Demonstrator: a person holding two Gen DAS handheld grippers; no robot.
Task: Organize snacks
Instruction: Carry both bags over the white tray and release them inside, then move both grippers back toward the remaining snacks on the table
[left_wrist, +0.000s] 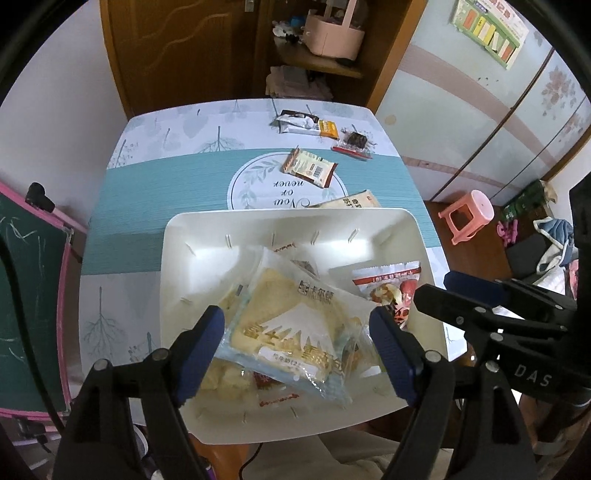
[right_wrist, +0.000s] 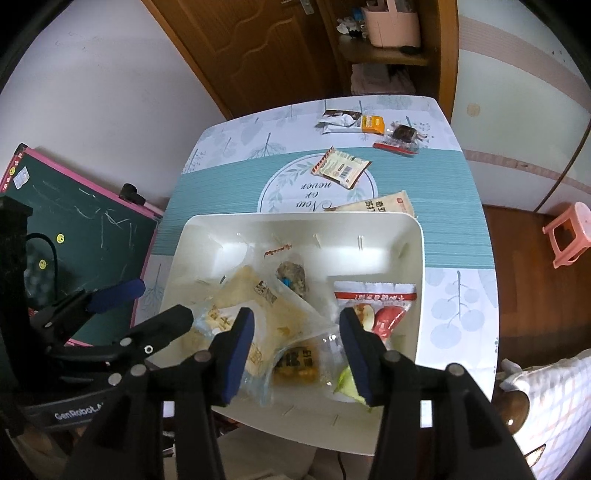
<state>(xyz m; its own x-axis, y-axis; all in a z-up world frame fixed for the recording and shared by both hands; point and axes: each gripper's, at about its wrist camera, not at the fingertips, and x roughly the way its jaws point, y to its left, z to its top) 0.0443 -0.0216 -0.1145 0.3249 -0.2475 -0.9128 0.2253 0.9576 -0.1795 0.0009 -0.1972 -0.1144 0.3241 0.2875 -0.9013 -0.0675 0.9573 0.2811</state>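
Snack packets (left_wrist: 295, 325) lie piled in the white bin (left_wrist: 177, 258) at the desk's (left_wrist: 147, 192) near edge. Four packets (left_wrist: 310, 168) remain farther back on the desk. Left hand-held gripper (left_wrist: 297, 354) and right hand-held gripper (right_wrist: 297, 350) hover above the bin, jaws wide, empty.

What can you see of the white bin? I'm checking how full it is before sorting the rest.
The white bin is a rectangular, glossy plastic-looking tub with rounded corners and thin slots in its walls. It sits upright at the near edge of the table, on the teal cloth. Several snack packets lie loosely across its floor, including a large bread packet and a red-topped fruit packet. The far left floor is bare. Neither gripper visibly touches it.
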